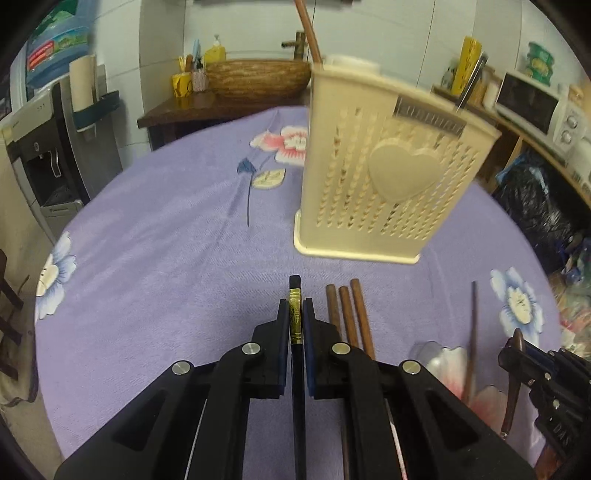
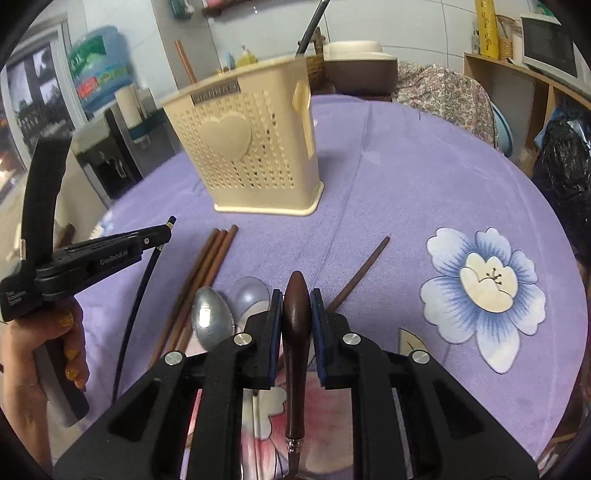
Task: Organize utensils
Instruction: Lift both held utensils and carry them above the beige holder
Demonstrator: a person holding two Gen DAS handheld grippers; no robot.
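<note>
left claw [image 1: 295, 321] is clamped on a black chopstick [image 1: 294, 286] with a gold band, its tip poking out past the fingers and its length running back under the claw. right claw [image 2: 296, 306] is clamped on the dark wooden handle [image 2: 295, 332] of a utensil; the working end is hidden below, so the kind cannot be told. both are held above a purple flowered cloth [image 2: 406, 177]. cream holder [image 2: 251, 147] with a heart stands upright on the cloth beyond both claws, a brown stick [image 2: 184, 62] and a dark rod [image 2: 312, 27] rising from it. three brown chopsticks [image 2: 207, 266] lie side by side, touching, before the holder. two metal spoons [image 2: 212, 317] lie just beside them. one more brown chopstick [image 2: 364, 267] lies apart to the right.
</note>
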